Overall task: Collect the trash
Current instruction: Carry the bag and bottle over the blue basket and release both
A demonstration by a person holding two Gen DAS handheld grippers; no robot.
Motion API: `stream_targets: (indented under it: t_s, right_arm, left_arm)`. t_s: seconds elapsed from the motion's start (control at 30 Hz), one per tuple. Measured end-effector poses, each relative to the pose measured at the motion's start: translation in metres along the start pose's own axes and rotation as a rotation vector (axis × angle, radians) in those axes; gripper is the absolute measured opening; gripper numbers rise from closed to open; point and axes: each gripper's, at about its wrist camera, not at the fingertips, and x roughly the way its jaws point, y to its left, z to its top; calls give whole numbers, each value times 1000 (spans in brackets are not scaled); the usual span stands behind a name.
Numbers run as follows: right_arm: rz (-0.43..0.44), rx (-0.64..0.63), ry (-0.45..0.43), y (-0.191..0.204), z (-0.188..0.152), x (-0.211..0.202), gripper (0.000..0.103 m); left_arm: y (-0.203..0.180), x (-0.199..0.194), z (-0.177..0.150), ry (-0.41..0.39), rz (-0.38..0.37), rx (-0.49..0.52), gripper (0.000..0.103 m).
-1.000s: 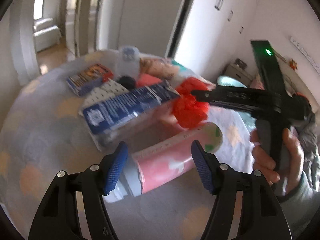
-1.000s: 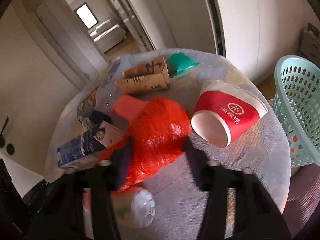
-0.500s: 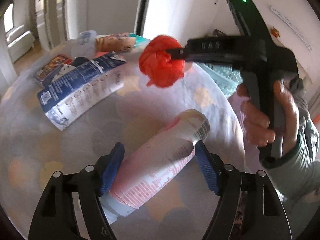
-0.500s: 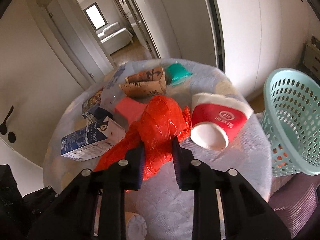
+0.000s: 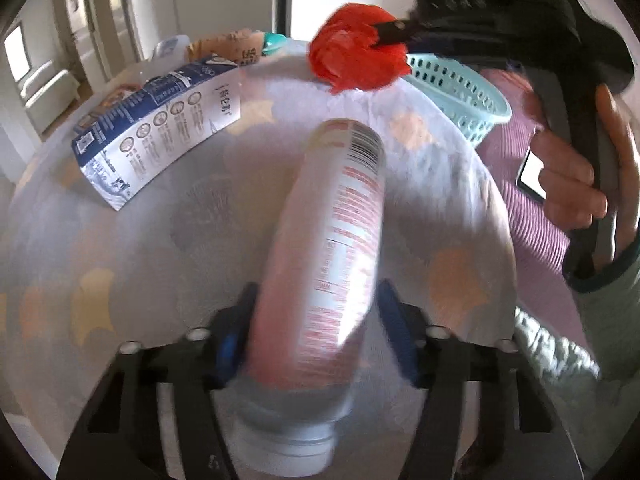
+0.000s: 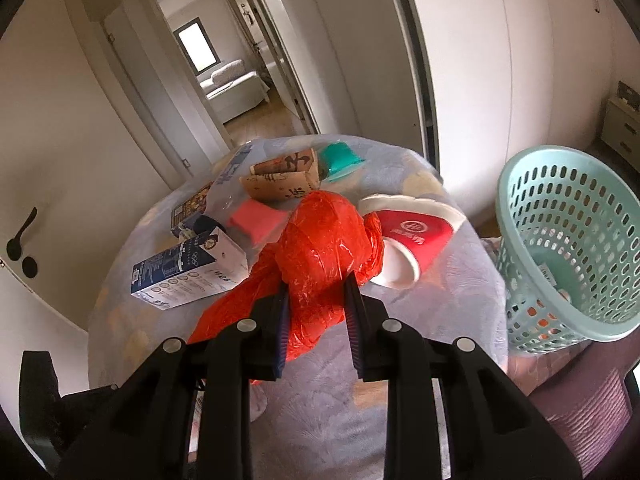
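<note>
Left wrist view: left gripper point(image 5: 316, 332) clamped on a pink-labelled bottle point(image 5: 332, 240), bottle pointing away over the round table point(image 5: 132, 240), image blurred. Blue carton point(image 5: 160, 128) lies far left on the table. Right wrist view: right gripper point(image 6: 316, 320) pinches a crumpled red plastic bag point(image 6: 324, 252), raised above the table. Red paper cup point(image 6: 412, 240) on its side just beside the bag. Teal basket point(image 6: 568, 240) stands right of the table.

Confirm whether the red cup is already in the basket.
No. In the right wrist view the red cup lies on its side on the table, beside the basket.
</note>
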Motion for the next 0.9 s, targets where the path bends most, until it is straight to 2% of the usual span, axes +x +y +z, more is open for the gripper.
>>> stream_targets:
  t_s: [0.13, 0.4, 0.63, 0.9]
  right_arm:
    - [4, -7, -23, -1, 0, -12, 22]
    - [8, -9, -85, -12, 5, -40, 22]
    - [-37, 7, -177, -36, 17, -80, 22]
    - [-152, 46, -259, -82, 31, -114, 22]
  left_arm:
    - [5, -2, 6, -47, -80, -88, 45]
    - [4, -20, 26, -163, -141, -217, 45]
    - [-21, -43, 73, -273, -168, -186, 45]
    - [-66, -28, 135, -305, -219, -112, 45]
